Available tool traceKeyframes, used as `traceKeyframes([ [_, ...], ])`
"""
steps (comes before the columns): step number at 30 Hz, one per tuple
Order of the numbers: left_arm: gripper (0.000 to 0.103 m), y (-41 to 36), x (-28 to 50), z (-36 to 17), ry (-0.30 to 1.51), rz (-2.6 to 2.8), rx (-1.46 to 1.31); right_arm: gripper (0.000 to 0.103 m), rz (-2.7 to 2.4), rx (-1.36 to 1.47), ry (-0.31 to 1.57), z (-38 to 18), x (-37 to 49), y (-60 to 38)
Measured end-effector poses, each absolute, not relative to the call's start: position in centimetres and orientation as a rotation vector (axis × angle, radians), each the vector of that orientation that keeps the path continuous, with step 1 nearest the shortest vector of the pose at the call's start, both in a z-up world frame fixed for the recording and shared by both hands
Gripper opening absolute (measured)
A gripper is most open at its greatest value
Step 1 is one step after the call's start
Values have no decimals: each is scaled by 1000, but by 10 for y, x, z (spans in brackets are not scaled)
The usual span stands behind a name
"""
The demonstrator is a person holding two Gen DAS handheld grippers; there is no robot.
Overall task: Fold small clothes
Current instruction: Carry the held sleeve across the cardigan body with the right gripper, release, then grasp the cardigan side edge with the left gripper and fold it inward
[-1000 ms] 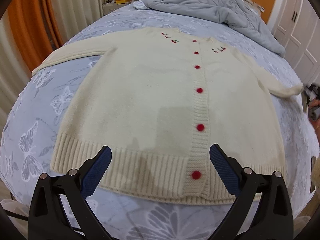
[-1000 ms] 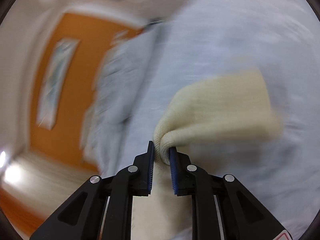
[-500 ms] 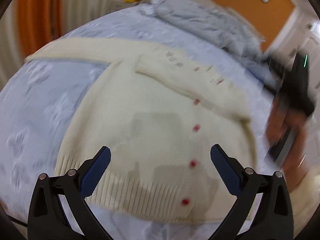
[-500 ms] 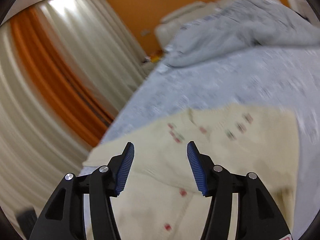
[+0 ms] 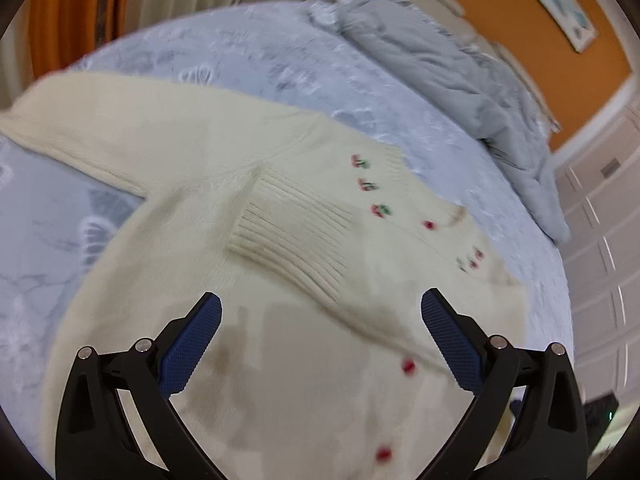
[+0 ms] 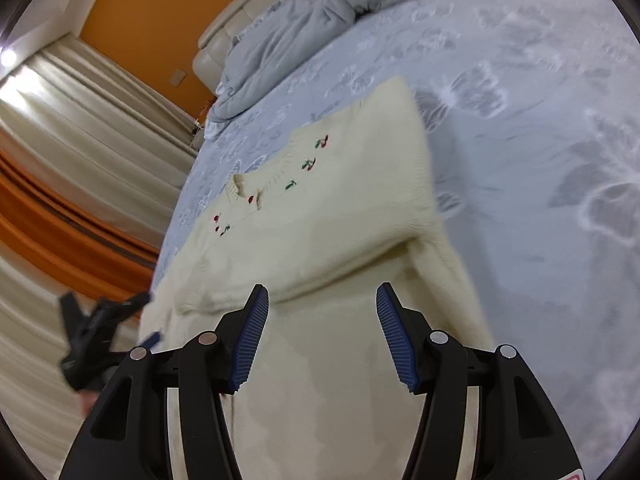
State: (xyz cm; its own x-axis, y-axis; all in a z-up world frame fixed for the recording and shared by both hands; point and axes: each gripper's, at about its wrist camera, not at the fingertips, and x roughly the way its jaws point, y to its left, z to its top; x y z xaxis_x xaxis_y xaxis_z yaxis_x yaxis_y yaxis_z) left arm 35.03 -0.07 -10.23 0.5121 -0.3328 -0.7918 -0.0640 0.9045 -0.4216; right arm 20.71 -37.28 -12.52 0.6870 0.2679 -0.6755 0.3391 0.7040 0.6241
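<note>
Cardigan point(image 5: 248, 360) on bed point(image 5: 256, 60): unfolded sleeve point(image 5: 100, 136) extends leftward, nearer the left claw point(image 5: 320, 316); both claws gape empty, including right claw point(image 6: 322, 322).

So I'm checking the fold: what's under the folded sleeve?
The sleeve lies across the cardigan chest, cuff toward the far sleeve. Any buttons beneath are covered; three show below it.

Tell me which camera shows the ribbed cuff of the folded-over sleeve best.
The left wrist view: the ribbed cuff of the cream knitted cardigan's folded sleeve lies in plain sight across the chest. The right wrist view shows only the sleeve's smooth length; its cuff end is blurred, near the tongs.
</note>
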Motion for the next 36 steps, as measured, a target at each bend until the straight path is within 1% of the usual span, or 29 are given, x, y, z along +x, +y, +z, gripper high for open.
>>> traceKeyframes([
  [1,97,1,360,-115,1063,-120,-459,63,-66,838,834,-130,211,-377],
  [2,97,4,368,-126,1087,-94,-497,63,-101,873,823,-137,216,-384],
  [3,91,6,373,-132,1100,-71,-526,63,-124,905,807,-142,220,-390],
  [4,80,4,376,-132,1080,-29,-515,57,-137,940,786,-145,224,-396],
  [5,64,1,379,-127,1057,-17,-487,16,-141,976,753,-147,228,-403],
  [6,15,-7,388,-121,1060,-73,-458,10,-129,982,736,-142,233,-407],
  [7,11,-10,395,-116,1062,-125,-462,10,-110,970,689,-130,235,-409],
  [9,10,-13,401,-84,948,-206,-471,9,-34,882,544,-93,227,-407],
  [11,10,-14,399,-46,809,-269,-463,8,-11,816,467,-81,216,-407],
  [12,11,-12,398,-37,774,-292,-483,8,-42,790,482,-89,214,-410],
  [13,11,-7,398,-36,758,-305,-501,8,-81,782,544,-106,217,-415],
  [14,11,-7,401,-44,773,-306,-493,8,-134,803,680,-140,227,-422],
  [15,11,-13,406,-71,858,-293,-456,6,-169,819,782,-166,232,-424],
  [16,11,-18,408,-91,929,-275,-428,4,-149,838,744,-173,227,-425],
  [17,11,-22,407,-115,995,-239,-386,5,-151,836,730,-166,226,-425],
  [18,11,-26,401,-131,1015,-213,-343,6,-158,831,743,-162,227,-423],
  [20,13,-25,383,-139,907,-231,-305,8,-174,790,783,-155,228,-418],
  [21,14,-25,379,-140,891,-231,-305,8,-194,757,794,-149,225,-414],
  [22,15,-24,375,-141,872,-234,-318,12,-236,729,798,-140,219,-410],
  [24,15,-16,376,-145,864,-255,-359,15,-327,683,727,-120,194,-404],
  [25,15,-11,378,-149,861,-272,-396,21,-354,657,676,-109,185,-401],
  [26,16,-7,378,-151,856,-286,-425,21,-355,621,630,-98,183,-397],
  [27,16,-5,377,-154,852,-297,-451,21,-328,594,625,-90,192,-394],
  [31,17,-3,382,-160,842,-317,-492,20,-218,472,682,-79,251,-377],
  [34,17,3,382,-164,838,-333,-520,18,-259,448,802,-114,293,-382],
  [35,17,4,382,-166,837,-337,-528,7,-356,452,879,-144,302,-397],
  [36,18,5,382,-167,834,-342,-536,7,-344,494,853,-153,295,-405],
])
